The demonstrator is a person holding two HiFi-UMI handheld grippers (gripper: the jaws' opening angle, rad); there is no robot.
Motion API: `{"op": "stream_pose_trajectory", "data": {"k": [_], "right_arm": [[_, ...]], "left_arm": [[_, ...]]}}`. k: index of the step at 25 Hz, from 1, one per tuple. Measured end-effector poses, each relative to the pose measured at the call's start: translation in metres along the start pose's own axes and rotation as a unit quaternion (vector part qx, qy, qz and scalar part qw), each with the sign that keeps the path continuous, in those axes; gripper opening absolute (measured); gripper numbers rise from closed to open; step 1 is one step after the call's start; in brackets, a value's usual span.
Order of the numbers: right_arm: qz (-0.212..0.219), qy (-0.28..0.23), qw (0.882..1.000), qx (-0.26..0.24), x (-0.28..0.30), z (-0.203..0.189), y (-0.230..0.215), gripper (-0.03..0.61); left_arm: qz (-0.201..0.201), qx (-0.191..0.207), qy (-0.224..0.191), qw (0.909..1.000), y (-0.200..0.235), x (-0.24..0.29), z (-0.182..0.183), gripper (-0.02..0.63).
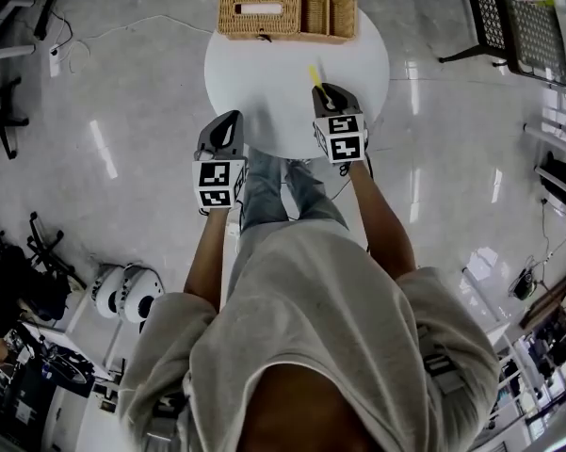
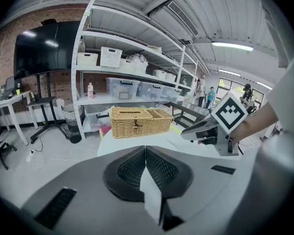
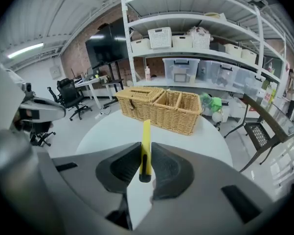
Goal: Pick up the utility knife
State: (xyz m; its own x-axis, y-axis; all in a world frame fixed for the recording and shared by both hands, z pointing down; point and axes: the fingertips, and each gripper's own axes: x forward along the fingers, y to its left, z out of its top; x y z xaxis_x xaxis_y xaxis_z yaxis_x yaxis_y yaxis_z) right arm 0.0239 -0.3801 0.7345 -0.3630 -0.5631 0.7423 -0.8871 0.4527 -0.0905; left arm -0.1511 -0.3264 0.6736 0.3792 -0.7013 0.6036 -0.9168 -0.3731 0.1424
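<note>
Clamping the yellow utility knife (image 3: 146, 136) between nearly closed pads, the right gripper (image 1: 328, 97) shows right of centre in the head view, over the round white table (image 1: 254, 73). Only its own view shows the knife's black end. The left gripper (image 2: 146, 153) has its jaws together on nothing, with the wicker basket (image 2: 139, 121) beyond.

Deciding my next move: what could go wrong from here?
1. The right hand-held gripper pinches the slim yellow utility knife near its dark end only; it may pivot or slip out.
2. The long free end points toward the woven wicker basket; pushing forward could snag it.
</note>
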Motion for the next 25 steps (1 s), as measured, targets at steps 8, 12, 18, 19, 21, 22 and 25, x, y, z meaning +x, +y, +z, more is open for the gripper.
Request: {"op": "stream_pose_trajectory", "data": {"k": [8,12,18,19,21,22,25], "right_arm": [[-0.015,-0.057,0.998,-0.007,-0.071,0.008,-0.014,0.080],[-0.027,-0.071,0.997,0.005,-0.095,0.008,-0.017,0.080],[-0.037,-0.104,0.994,0.023,-0.114,0.022,-0.024,0.080],[-0.038,-0.111,0.993,0.024,-0.117,0.028,-0.025,0.080],[-0.039,-0.126,0.991,0.022,-0.122,0.039,-0.027,0.080],[-0.040,-0.133,0.990,0.021,-0.125,0.044,-0.028,0.080],[-0.042,-0.159,0.986,0.018,-0.136,0.063,-0.030,0.080]], "left_arm": [[-0.002,0.012,-0.010,0.9999,-0.010,-0.002,0.010,0.020],[0.000,0.016,-0.021,0.9997,-0.010,-0.010,0.018,0.020],[0.015,0.019,-0.044,0.9987,-0.010,-0.020,0.036,0.020],[0.017,0.022,-0.050,0.9984,-0.010,-0.022,0.041,0.020],[0.021,0.028,-0.062,0.9974,-0.009,-0.026,0.053,0.020],[0.023,0.031,-0.069,0.9969,-0.009,-0.029,0.059,0.020],[0.031,0.037,-0.087,0.9950,-0.011,-0.037,0.077,0.020]]}}
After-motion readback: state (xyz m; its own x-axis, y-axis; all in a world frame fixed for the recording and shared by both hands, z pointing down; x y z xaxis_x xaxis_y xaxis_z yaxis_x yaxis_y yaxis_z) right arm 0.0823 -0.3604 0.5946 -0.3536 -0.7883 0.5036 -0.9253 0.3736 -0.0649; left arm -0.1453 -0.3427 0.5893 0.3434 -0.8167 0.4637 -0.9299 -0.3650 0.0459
